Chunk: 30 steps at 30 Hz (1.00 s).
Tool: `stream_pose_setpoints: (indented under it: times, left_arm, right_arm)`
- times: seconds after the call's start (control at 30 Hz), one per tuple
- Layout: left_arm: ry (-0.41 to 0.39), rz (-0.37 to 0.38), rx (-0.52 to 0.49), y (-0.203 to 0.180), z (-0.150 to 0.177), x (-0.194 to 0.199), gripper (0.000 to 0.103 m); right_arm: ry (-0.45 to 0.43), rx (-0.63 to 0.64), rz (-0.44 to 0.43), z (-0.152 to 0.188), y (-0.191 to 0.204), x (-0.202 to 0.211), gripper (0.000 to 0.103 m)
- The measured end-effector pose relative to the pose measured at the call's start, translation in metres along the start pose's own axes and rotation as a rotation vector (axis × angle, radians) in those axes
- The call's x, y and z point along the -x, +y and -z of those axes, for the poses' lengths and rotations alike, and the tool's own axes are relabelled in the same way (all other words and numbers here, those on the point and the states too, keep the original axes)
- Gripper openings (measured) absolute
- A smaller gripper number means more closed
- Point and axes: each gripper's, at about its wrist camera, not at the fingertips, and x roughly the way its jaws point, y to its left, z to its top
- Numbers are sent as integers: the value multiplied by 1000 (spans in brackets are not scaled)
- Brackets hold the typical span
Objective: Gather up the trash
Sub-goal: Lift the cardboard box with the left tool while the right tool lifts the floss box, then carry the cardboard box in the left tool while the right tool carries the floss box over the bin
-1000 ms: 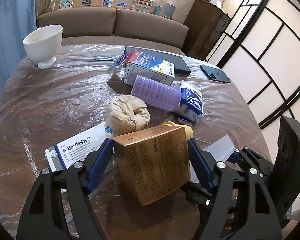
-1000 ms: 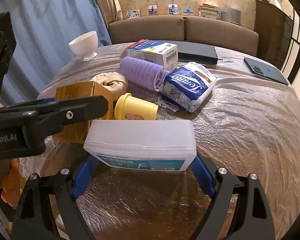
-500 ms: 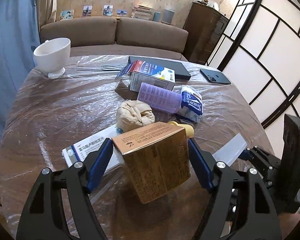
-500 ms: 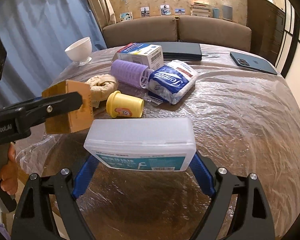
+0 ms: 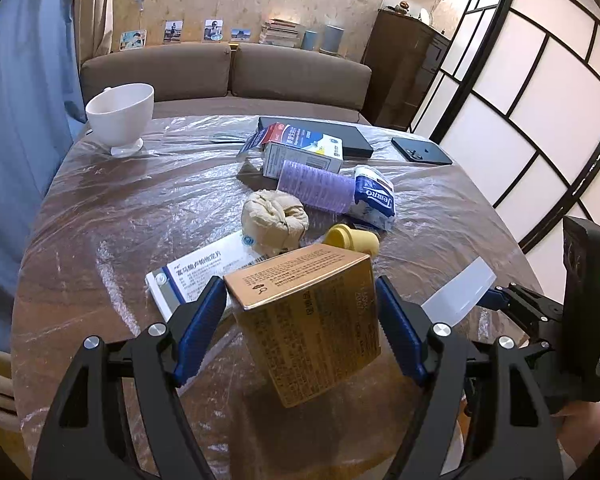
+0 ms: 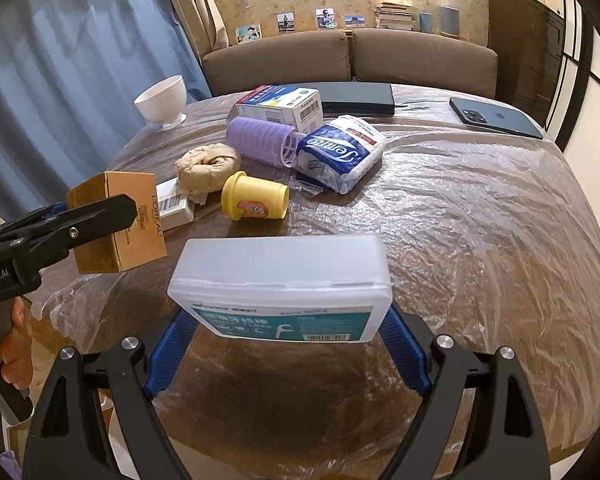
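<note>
My left gripper [image 5: 300, 316] is shut on a gold L'Oreal carton [image 5: 312, 320] and holds it tilted above the table's near edge; the carton also shows in the right wrist view [image 6: 120, 220]. My right gripper [image 6: 284, 332] is shut on a translucent white floss-pick box [image 6: 284, 280], held above the table's near edge; it shows edge-on in the left wrist view [image 5: 458, 296]. On the table lie a yellow cup [image 6: 256, 196], a beige crumpled wad [image 6: 206, 162], a white medicine box [image 5: 204, 276], a purple roller [image 6: 260, 140] and a Tempo tissue pack [image 6: 340, 152].
A round table under clear plastic film [image 6: 480, 208] carries a white bowl [image 5: 120, 114], a blue-and-white carton [image 5: 304, 148], a black flat case [image 6: 360, 98] and a dark phone [image 6: 494, 116]. A brown sofa [image 5: 228, 72] stands behind. A blue curtain [image 6: 60, 60] hangs on the left.
Both grippers have drawn back from the table's objects with their boxes still held; the pile looks farther away in both views. The grips have not changed.
</note>
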Motion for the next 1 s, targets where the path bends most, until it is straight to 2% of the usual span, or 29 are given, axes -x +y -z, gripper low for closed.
stream_pose_setpoints:
  times: [1.0]
  left_arm:
    - [19, -5, -56, -5, 48, 39, 76]
  right_arm:
    - [30, -49, -13, 38, 7, 37, 85]
